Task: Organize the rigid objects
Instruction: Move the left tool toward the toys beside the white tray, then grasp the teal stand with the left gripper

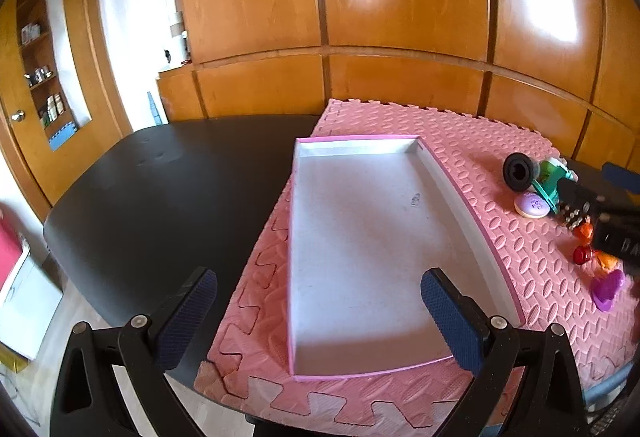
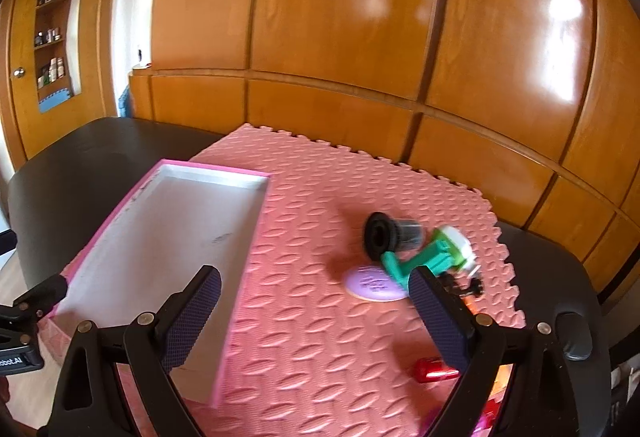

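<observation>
left gripper (image 1: 318,311): we hold it with its jaws spread wide and nothing between them, hovering over the near end of the box at lower centre of the left wrist view.
right gripper (image 2: 316,311): likewise spread and carrying nothing, over bare mat at lower centre of the right wrist view, with the toys to its upper right.
box (image 1: 304,277): one shallow white tray with a pink rim, lying on the pink foam mat (image 1: 520,141); nothing is in it yet, so we judge the sorting barely begun.
toys: all clustered at the right of the mat, well apart from the box.
counts: one black funnel-like piece (image 2: 378,235), one green toy (image 2: 430,257), one lilac disc (image 2: 374,283), one purple piece (image 1: 608,287), one red piece (image 2: 434,373), at least one orange piece (image 1: 584,231); a small dark studded part beside the green toy is too blurred for us to name.
risk, crowding: the funnel, green toy and disc sit touching or just beside each other, so closing on one could nudge the others.
risk, rolling: the funnel lies on its side and may roll away.
risk, flat disc: it lies low on soft foam and may slip from the fingers.
risk, collision: both grippers work near the box, so they could clip its rim or each other.
</observation>
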Action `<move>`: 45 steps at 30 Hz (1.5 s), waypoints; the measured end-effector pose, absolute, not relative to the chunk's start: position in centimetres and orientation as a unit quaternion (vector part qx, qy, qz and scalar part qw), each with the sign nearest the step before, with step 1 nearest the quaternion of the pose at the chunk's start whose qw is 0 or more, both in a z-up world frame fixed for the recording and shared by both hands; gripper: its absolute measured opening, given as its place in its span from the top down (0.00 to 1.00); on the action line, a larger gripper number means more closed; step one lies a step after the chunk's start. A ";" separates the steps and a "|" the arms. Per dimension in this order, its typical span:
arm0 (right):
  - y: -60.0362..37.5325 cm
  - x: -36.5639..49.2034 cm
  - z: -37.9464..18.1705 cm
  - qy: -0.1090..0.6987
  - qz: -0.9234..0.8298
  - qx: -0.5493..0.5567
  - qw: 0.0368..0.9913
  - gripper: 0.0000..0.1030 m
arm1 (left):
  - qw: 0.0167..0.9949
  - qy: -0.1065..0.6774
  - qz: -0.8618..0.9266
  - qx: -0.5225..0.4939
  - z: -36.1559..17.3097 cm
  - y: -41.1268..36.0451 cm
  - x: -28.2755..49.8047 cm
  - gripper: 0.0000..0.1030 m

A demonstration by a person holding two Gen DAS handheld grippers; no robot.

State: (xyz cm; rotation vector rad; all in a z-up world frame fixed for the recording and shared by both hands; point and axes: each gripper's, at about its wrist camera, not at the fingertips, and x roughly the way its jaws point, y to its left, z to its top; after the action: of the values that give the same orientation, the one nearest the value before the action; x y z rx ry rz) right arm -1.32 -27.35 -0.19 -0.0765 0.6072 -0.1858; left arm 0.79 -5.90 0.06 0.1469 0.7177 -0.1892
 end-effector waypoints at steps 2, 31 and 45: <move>-28.9 -1.2 0.0 0.302 -0.097 -0.029 0.948 0.07 | 0.928 0.352 -0.099 0.076 0.0 -6.3 0.9 0.00; -50.2 -2.8 -2.9 0.318 -0.207 0.214 0.900 0.06 | 0.893 0.353 -0.228 0.163 -0.4 -21.2 3.0 0.00; -52.3 -3.7 -2.8 0.314 -0.232 0.249 0.886 0.06 | 0.869 0.359 -0.284 0.188 -1.4 -28.1 4.0 0.00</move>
State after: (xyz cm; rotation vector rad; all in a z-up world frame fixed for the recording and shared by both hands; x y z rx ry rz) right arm -3.71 -52.33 -2.78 0.5178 0.6531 -0.4831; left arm 4.00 -28.13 -1.42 0.3938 0.7516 -0.5947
